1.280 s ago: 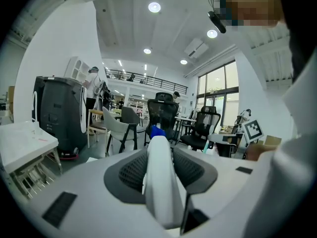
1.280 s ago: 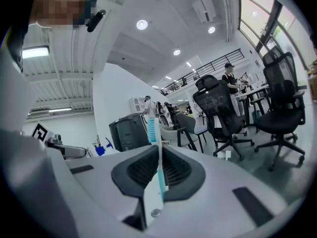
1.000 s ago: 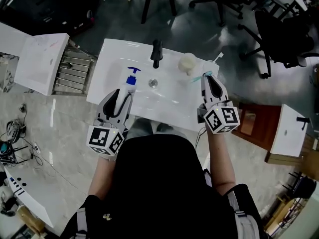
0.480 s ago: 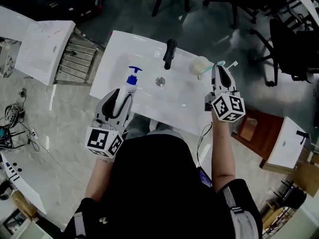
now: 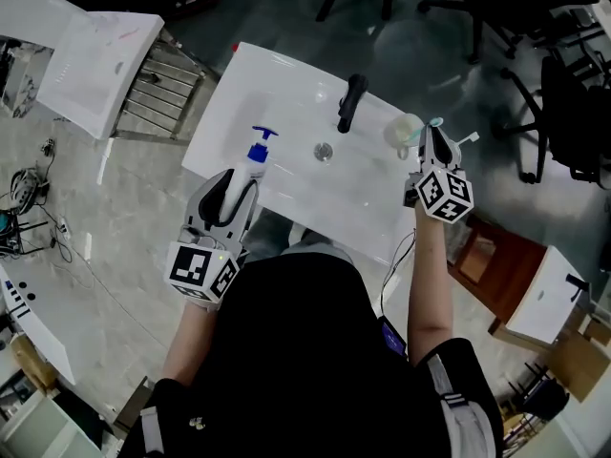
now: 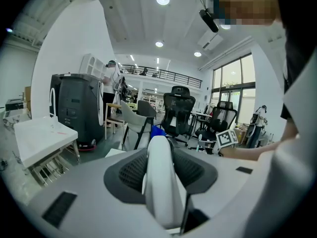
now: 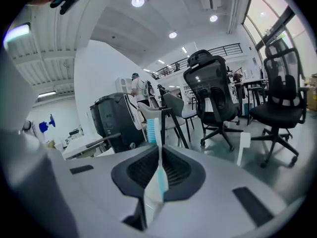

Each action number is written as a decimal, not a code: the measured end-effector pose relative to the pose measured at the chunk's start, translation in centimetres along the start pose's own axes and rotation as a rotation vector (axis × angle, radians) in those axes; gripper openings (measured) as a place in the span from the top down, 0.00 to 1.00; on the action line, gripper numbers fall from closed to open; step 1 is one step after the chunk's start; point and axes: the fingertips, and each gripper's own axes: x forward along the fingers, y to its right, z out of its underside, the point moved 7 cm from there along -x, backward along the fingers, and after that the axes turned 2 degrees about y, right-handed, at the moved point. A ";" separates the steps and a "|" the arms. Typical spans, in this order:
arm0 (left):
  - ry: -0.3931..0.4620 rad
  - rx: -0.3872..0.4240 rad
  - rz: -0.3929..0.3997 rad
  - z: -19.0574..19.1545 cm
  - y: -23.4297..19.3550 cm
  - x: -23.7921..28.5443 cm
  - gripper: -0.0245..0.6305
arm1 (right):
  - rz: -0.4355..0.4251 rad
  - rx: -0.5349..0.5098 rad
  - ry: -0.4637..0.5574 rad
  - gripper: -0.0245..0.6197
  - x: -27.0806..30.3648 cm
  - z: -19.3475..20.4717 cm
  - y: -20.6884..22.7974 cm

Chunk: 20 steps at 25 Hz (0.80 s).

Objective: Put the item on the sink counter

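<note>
The right tongs [image 5: 431,147] are pinching a slim white and teal toothbrush [image 7: 159,181] by its handle, and its blue bristles stick out past the jaw tips. In the head view these tongs hang over the far right corner of the white sink surface [image 5: 286,84], just beside a pale round cup [image 5: 402,133] that stands there. The toothbrush is off the surface, held only by the tongs. The left tongs [image 6: 159,145] are pressed together with nothing between them. They sit at the near left edge of the sink surface, with their tips close to a blue pump soap bottle [image 5: 257,149] that stands upright left of the basin. A small round metal drain [image 5: 324,151] lies in the middle of the basin, and a black tap [image 5: 350,103] rises behind it. A person in a dark top holds both tongs, arms reaching forward. Around the sink is a grey floor with black office chairs [image 7: 213,98] beyond it.
</note>
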 end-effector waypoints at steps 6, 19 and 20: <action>-0.004 -0.009 -0.025 0.3 -0.6 -0.6 0.69 | 0.003 0.001 -0.108 0.89 1.2 2.4 -0.2; -0.002 -0.013 -0.033 0.5 -0.6 -0.7 0.69 | 0.010 0.034 -0.129 0.89 2.4 2.5 0.3; -0.001 -0.014 -0.032 0.5 -0.5 -0.7 0.69 | 0.006 0.042 -0.128 0.89 2.3 2.4 0.3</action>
